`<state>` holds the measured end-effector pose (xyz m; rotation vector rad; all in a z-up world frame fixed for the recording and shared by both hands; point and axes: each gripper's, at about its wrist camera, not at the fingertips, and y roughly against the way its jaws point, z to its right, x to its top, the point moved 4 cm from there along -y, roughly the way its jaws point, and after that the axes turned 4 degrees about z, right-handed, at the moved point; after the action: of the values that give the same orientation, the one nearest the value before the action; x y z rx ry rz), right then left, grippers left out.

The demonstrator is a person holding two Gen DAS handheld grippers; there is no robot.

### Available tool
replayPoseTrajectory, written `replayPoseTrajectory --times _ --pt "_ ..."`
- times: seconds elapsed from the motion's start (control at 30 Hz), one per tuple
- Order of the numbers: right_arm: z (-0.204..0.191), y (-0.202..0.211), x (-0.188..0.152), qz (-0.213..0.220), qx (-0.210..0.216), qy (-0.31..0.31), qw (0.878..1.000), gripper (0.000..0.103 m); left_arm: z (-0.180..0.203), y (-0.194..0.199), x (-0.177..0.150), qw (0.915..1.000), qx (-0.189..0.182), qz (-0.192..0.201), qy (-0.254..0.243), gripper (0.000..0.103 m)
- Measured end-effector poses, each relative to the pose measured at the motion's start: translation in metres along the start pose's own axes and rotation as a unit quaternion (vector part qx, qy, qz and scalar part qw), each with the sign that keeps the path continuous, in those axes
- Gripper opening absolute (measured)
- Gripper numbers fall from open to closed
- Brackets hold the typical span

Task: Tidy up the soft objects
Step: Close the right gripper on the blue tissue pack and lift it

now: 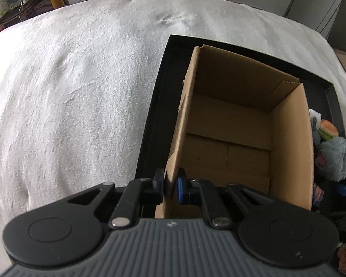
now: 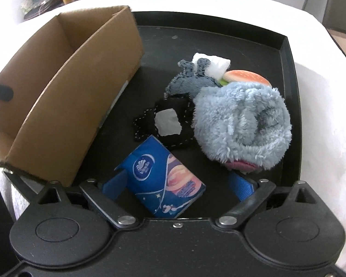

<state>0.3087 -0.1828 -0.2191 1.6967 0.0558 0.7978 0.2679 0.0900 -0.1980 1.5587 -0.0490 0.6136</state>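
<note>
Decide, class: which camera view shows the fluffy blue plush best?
The right wrist view: the fluffy blue plush lies whole and unobstructed on the black tray. The left wrist view catches only part of it, behind the cardboard box.

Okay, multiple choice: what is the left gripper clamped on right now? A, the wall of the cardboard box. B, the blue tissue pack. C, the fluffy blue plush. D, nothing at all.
A: the left gripper is closed on the near wall of the empty cardboard box, one finger on each side.
</note>
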Motion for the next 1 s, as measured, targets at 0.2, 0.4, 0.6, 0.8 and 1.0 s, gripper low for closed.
replayPoseTrajectory --times 0.2,0.4,0.6,0.8,1.0 --pt "-0.018 0.009 -0.01 -0.012 0.007 0.057 0.998 0.094 0.002 0.0 -0.001 1.0 -0.001 0.007 -0.005 0.01" --pt "-0.028 0.0 -0.013 -0.012 -0.005 0.094 0.995 0.079 0.001 0.008 -0.004 0.9998 -0.011 0.015 -0.012 0.01" --pt "-0.043 0.015 -0.012 -0.009 -0.01 0.09 0.996 0.065 -0.003 0.01 -0.005 0.9999 -0.01 0.012 0.002 0.01" --pt "-0.06 0.04 -0.006 0.007 -0.023 0.092 0.995 0.064 -0.005 0.019 -0.009 0.9996 -0.026 0.013 0.004 0.01" --pt "-0.066 0.069 -0.003 0.03 -0.029 0.08 0.996 0.063 0.0 0.03 -0.015 0.999 -0.025 0.026 -0.025 0.009"
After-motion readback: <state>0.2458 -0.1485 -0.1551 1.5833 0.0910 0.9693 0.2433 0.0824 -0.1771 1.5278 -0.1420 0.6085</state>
